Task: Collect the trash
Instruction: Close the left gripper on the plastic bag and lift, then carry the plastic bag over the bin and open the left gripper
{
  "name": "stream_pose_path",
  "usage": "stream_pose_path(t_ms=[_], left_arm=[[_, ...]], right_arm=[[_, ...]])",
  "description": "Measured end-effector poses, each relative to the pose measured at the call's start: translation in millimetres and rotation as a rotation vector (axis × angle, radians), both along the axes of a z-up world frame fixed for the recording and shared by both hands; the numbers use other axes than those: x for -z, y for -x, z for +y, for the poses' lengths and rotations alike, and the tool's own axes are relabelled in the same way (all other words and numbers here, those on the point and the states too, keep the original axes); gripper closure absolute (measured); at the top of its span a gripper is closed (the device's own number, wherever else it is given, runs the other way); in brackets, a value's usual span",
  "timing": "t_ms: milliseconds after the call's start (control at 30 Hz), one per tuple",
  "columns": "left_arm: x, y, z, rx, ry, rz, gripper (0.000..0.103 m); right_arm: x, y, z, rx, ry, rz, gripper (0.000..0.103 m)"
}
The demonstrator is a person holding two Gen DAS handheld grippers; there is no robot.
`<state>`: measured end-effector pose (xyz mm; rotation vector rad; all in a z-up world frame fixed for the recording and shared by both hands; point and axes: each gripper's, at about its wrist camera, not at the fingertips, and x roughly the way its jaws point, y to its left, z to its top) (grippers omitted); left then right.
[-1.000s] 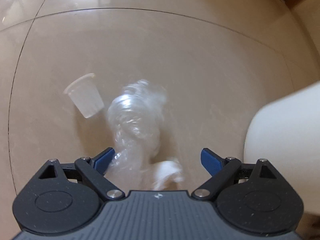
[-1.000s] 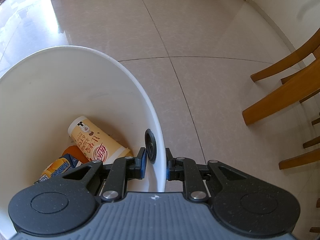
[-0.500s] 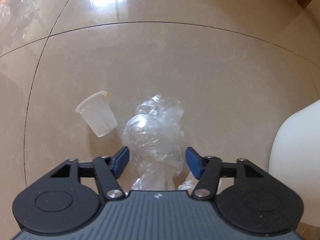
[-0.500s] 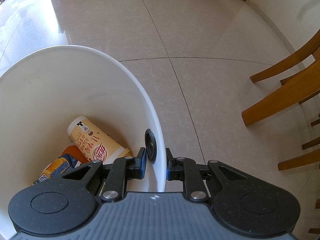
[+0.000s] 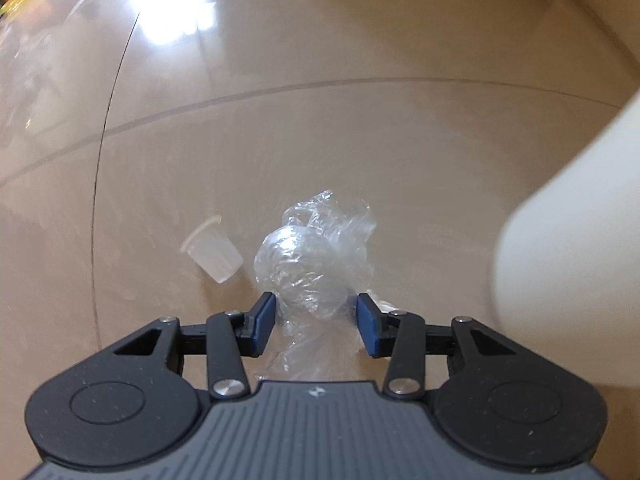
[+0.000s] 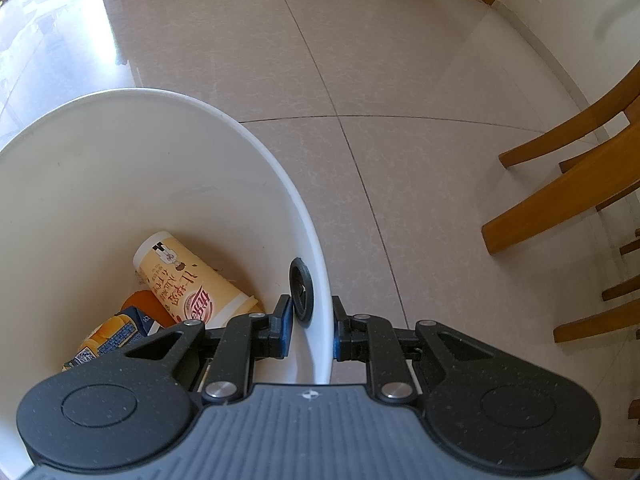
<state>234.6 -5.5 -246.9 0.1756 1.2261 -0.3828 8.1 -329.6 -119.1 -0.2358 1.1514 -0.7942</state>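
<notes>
The left gripper (image 5: 315, 322) has its jaws clamped on a crumpled clear plastic bag (image 5: 314, 256); they have just been closing, and the blue pads (image 5: 265, 320) press into the bag's near end. The bag appears light, soft and slippery, and it collapses under pressure, so the grip is best taken on the bunched, thickest part, where the film cannot slide out. Most of the bag hangs beyond the jaws, above the floor (image 5: 360, 140). Just left of the bag, a small translucent cup (image 5: 212, 250) lies on its side on the floor, not yet collected; it looks thin and easily crushed. At the right edge stands the white bucket (image 5: 580, 260).

The right gripper (image 6: 308, 328) has its jaws together on the rim of the bucket (image 6: 316, 248), one inside, one outside. A printed paper cup (image 6: 188, 280) and a juice carton (image 6: 108, 332) lie in the bottom. Wooden chair legs (image 6: 560, 184) stand far right.
</notes>
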Motion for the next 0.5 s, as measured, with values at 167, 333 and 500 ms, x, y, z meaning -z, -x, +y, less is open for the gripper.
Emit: stream_pose_path(t_ms=[167, 333, 500], left_arm=[[-81.5, 17.6, -10.8, 0.135, 0.088, -0.023, 0.060], [-169.4, 42.4, -44.5, 0.301, 0.172, -0.087, 0.060], [-219.2, 60.0, -85.4, 0.403, 0.251, -0.117, 0.059]], right_arm=[[1.6, -0.1, 1.3, 0.001, 0.004, 0.000, 0.081], [2.6, 0.2, 1.9, -0.002, 0.011, 0.000, 0.081], [2.3, 0.1, 1.9, 0.000, 0.011, -0.001, 0.081]])
